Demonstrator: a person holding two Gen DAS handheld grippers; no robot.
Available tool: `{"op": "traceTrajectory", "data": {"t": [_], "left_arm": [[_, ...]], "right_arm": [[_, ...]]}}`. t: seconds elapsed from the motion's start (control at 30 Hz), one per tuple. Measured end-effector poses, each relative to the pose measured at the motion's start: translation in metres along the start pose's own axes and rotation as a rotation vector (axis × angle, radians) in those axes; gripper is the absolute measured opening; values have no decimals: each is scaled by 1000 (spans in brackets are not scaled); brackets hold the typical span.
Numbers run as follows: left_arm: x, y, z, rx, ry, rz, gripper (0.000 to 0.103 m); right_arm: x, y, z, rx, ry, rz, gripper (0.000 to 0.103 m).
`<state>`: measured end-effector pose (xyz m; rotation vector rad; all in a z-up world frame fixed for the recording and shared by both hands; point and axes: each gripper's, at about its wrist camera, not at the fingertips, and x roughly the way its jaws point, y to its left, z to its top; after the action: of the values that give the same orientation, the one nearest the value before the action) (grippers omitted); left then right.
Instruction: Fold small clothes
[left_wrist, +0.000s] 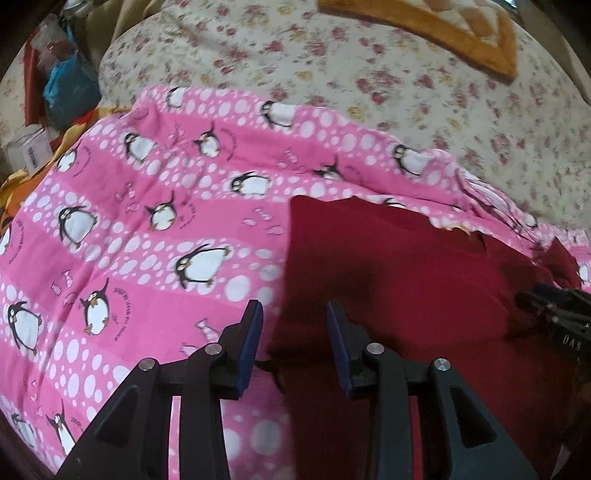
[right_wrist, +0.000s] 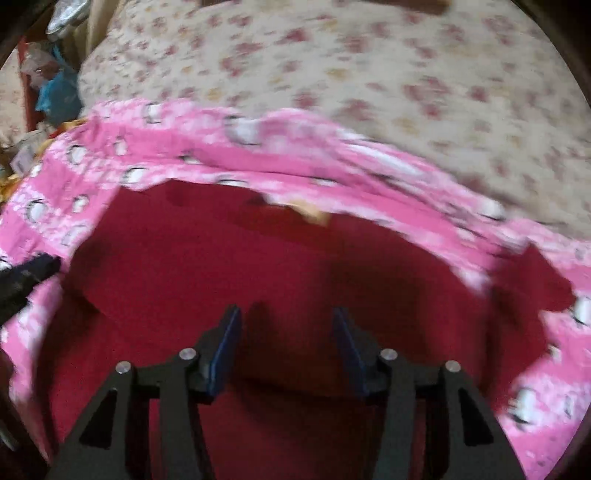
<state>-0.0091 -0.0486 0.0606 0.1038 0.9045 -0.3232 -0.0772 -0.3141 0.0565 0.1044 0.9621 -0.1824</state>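
Note:
A dark red garment (left_wrist: 406, 280) lies flat on a pink penguin-print cloth (left_wrist: 155, 206). My left gripper (left_wrist: 293, 310) is open and empty, hovering over the garment's left edge. The right gripper's tip (left_wrist: 546, 302) shows at that view's right edge, over the garment. In the blurred right wrist view the red garment (right_wrist: 280, 266) fills the middle, on the pink cloth (right_wrist: 207, 155). My right gripper (right_wrist: 286, 317) is open and empty above the garment. The left gripper's tip (right_wrist: 33, 273) shows at the left edge there.
A floral bedsheet (left_wrist: 369, 74) covers the bed beyond the pink cloth. An orange-edged quilted mat (left_wrist: 461, 33) lies at the far back. Bags and boxes (left_wrist: 55, 88) are piled beside the bed at the left.

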Motion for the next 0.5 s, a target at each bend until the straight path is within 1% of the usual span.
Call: {"op": "traceTrajectory", "data": {"t": [0.07, 0.1, 0.13, 0.17, 0.2, 0.27, 0.33, 0.37, 0.4, 0.43, 0.47, 0.5], "left_arm": [[3, -8, -1, 20, 10, -2, 15], [6, -12, -2, 27, 19, -3, 15], [12, -16, -3, 35, 38, -5, 15], [17, -19, -4, 42, 57, -1, 15], [22, -22, -5, 51, 70, 13, 15], [26, -29, -8, 80, 66, 46, 15], [24, -34, -8, 105, 52, 68, 15], [22, -34, -7, 104, 47, 63, 15], [19, -33, -6, 95, 39, 46, 15], [17, -32, -6, 87, 36, 33, 15], [16, -31, -5, 79, 35, 23, 15], [16, -31, -5, 74, 35, 19, 15]], "right_arm": [[-4, -25, -7, 35, -16, -76, 56], [-3, -38, -10, 65, -7, -108, 57], [6, -52, -14, 107, 34, -126, 57], [12, -63, -18, 133, 67, -109, 57], [14, -68, -21, 152, 74, -86, 57], [4, -67, -21, 142, 50, -70, 57], [-10, -68, -19, 144, 41, -25, 57], [-20, -72, -18, 155, 24, -4, 57], [-28, -77, -15, 164, 5, -3, 57], [-38, -84, -11, 166, -21, -33, 58], [-41, -88, -7, 160, -38, -75, 61], [-44, -95, -1, 145, -49, -137, 67]]}}
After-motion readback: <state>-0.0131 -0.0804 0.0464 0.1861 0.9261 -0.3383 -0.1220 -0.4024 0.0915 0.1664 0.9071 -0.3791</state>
